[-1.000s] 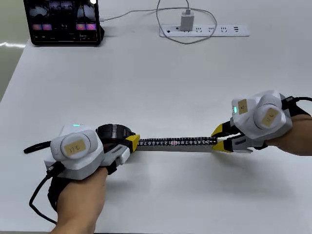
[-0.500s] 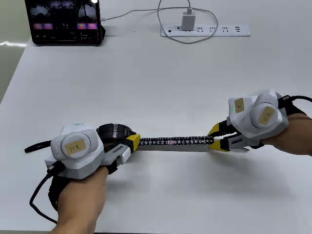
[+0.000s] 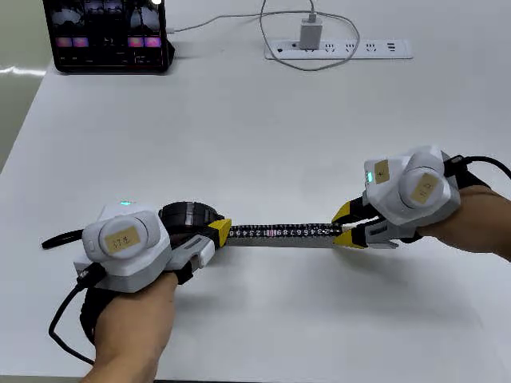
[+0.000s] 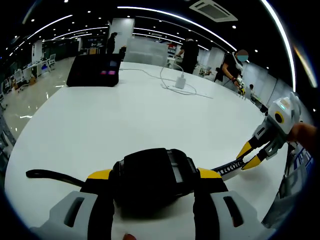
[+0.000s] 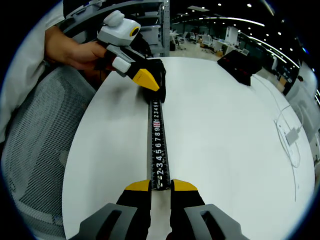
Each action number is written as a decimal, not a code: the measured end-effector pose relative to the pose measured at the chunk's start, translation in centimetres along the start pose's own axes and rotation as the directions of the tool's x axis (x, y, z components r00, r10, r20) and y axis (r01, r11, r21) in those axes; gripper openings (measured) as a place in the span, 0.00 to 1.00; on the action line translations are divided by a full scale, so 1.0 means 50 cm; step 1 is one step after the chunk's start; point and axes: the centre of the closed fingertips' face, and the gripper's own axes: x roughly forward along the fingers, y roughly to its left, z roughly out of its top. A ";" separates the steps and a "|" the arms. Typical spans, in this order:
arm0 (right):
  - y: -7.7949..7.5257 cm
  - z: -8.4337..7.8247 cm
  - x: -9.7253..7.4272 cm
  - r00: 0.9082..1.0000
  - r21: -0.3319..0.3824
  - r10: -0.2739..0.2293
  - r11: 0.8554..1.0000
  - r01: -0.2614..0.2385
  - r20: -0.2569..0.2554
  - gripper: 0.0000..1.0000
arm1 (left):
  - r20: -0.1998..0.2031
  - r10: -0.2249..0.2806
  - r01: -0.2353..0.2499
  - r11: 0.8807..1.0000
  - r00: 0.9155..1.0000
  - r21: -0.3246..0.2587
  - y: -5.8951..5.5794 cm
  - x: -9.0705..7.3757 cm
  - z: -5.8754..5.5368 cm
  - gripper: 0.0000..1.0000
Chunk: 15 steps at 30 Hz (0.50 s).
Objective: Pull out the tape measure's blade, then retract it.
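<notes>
The black tape measure case [image 3: 188, 217] rests on the white table [image 3: 255, 136], and my left gripper [image 3: 209, 237] is shut on it. In the left gripper view the case [image 4: 152, 175] sits between the yellow-tipped jaws of the left gripper [image 4: 155, 176]. The dark numbered blade [image 3: 283, 232] runs right from the case, just above the table. My right gripper [image 3: 345, 226] is shut on the blade's end. In the right gripper view the blade [image 5: 157, 140] stretches from the right gripper [image 5: 161, 186] to the case [image 5: 157, 75].
A dark tablet [image 3: 108, 36] stands at the table's back left. A white power strip [image 3: 339, 49] with a charger and looped cable lies at the back. A mesh chair [image 5: 35, 150] is beside the table's near edge.
My right gripper has moved a little left toward the case, still holding the blade's end, and the exposed blade is slightly shorter. The left gripper and case have stayed put.
</notes>
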 end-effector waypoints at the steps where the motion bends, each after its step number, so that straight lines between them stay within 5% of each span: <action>1: 0.000 0.006 0.003 1.000 -0.005 -0.001 1.000 0.001 0.003 0.10 | 0.000 -0.001 0.001 1.000 1.000 0.001 0.000 0.000 0.000 0.60; 15: 0.004 0.036 0.031 1.000 -0.033 0.014 0.999 -0.013 0.013 0.10 | 0.002 -0.005 0.005 1.000 1.000 -0.010 0.001 0.000 0.000 0.60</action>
